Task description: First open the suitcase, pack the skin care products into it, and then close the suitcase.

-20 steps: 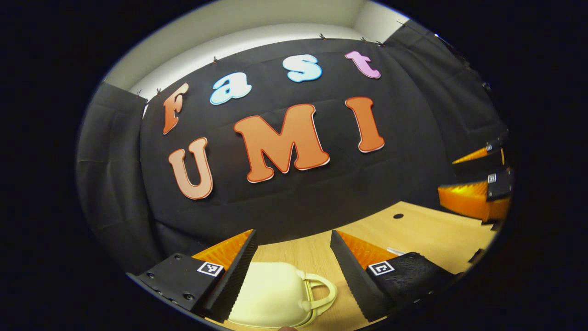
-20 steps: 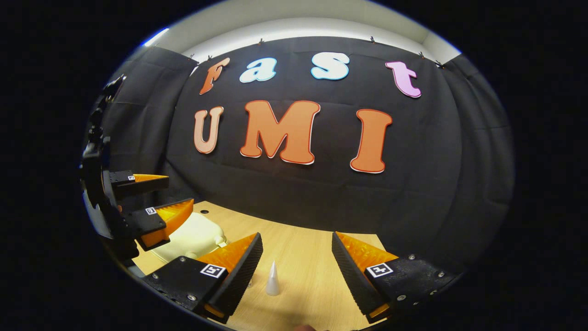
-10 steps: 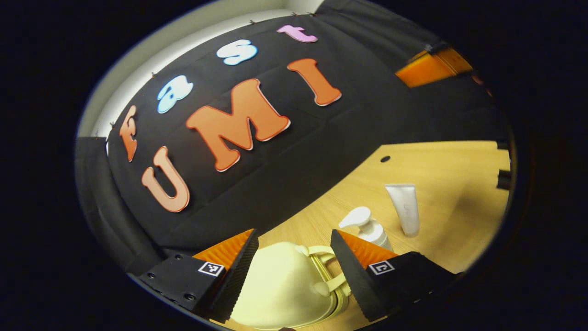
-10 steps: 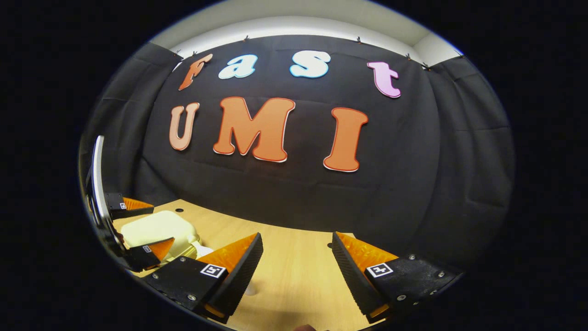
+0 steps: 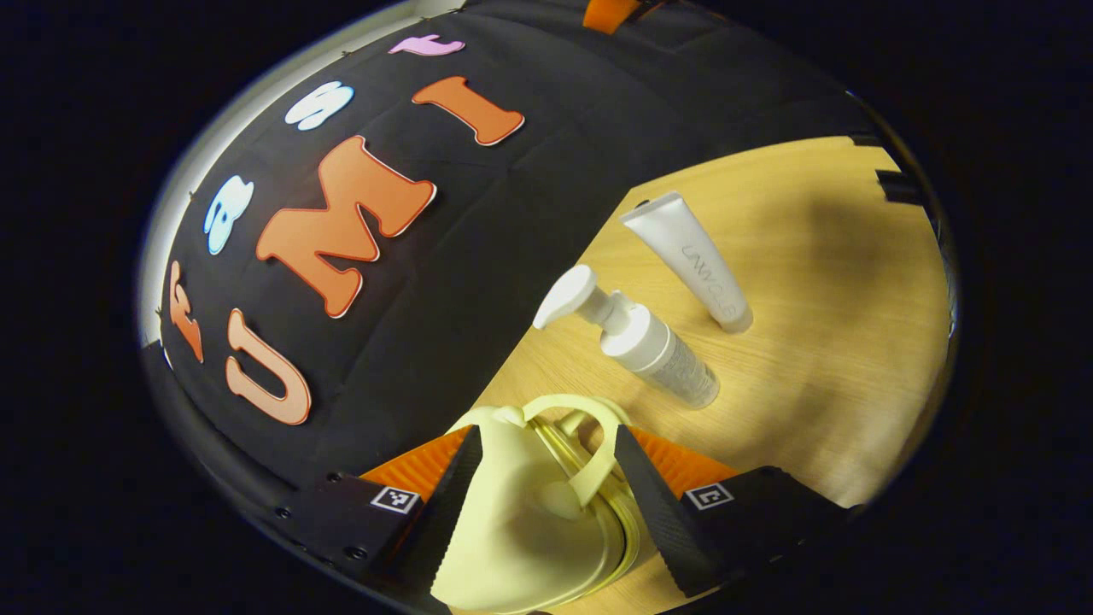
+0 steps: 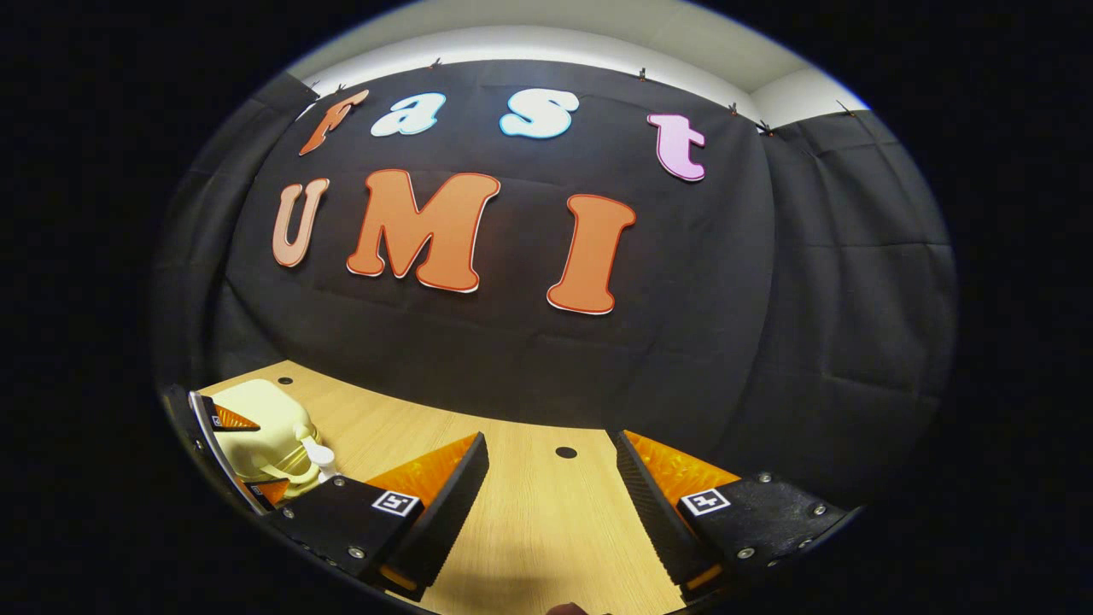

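since a moment ago the left gripper point(image 5: 542, 478) has rolled over to one side and come closer to the suitcase point(image 5: 521, 521), so the table point(image 5: 820, 282) now looks tipped, and the pump bottle point(image 5: 636, 337) and the tube point(image 5: 696, 260) have come into sight beside it. the right gripper point(image 6: 551, 487) has swung a bit to the right, so the suitcase sits farther off at its left edge. the suitcase is a small pale yellow case on the wooden table, still closed, with a loop handle point(image 5: 589, 444) and a seam along its side. it looks like hard, smooth plastic, light and a bit slippery, so i think it could slide when pushed. a good place to hold it is by the lid edge near the handle, while the other gripper keeps the bottom half still. the bottle and the tube look light too; the tube is probably soft and squashy, the bottle stiff. the left gripper's fingers are wide apart with the suitcase between them; i cannot tell if they touch it yet. the right gripper's fingers are also wide apart, with nothing between them, above bare table.
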{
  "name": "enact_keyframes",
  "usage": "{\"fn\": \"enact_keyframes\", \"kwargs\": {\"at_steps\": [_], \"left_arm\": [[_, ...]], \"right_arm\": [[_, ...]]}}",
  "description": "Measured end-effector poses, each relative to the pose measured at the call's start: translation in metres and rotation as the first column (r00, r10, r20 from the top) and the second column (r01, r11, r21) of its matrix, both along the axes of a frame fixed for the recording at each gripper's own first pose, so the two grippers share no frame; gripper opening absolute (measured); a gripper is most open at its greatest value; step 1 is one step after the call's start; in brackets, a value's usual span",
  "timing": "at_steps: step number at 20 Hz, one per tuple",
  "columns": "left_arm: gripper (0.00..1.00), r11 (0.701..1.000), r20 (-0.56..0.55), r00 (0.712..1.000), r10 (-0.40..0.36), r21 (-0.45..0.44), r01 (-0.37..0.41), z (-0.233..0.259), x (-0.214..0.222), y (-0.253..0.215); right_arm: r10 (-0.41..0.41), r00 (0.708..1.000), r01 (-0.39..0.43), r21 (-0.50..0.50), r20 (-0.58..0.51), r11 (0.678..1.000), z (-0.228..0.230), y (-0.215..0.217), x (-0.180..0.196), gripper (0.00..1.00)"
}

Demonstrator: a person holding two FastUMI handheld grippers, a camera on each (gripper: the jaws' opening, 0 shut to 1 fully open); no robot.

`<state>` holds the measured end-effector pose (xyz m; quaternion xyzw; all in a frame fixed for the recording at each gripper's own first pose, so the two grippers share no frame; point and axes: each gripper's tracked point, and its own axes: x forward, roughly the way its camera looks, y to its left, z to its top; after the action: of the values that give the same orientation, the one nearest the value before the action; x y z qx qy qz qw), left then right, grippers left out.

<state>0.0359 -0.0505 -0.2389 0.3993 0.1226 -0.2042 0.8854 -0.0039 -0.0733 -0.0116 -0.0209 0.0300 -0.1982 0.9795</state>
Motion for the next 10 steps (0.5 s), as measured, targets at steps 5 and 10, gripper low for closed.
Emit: {"fn": "enact_keyframes", "kwargs": {"at_steps": [5,10], "left_arm": [[0.85,0.980,0.028,0.995,-0.100,0.176,0.094,-0.015,-0.003,-0.018],[0.72,0.965,-0.007,0.997,-0.073,0.251,0.072,-0.037,0.008,-0.013]], "right_arm": [[-0.006,1.000,0.006,0.009,-0.009,1.000,-0.006,0.000,0.002,0.96],[-0.002,1.000,0.002,0.008,-0.012,1.000,-0.009,0.000,0.003,0.96]]}}
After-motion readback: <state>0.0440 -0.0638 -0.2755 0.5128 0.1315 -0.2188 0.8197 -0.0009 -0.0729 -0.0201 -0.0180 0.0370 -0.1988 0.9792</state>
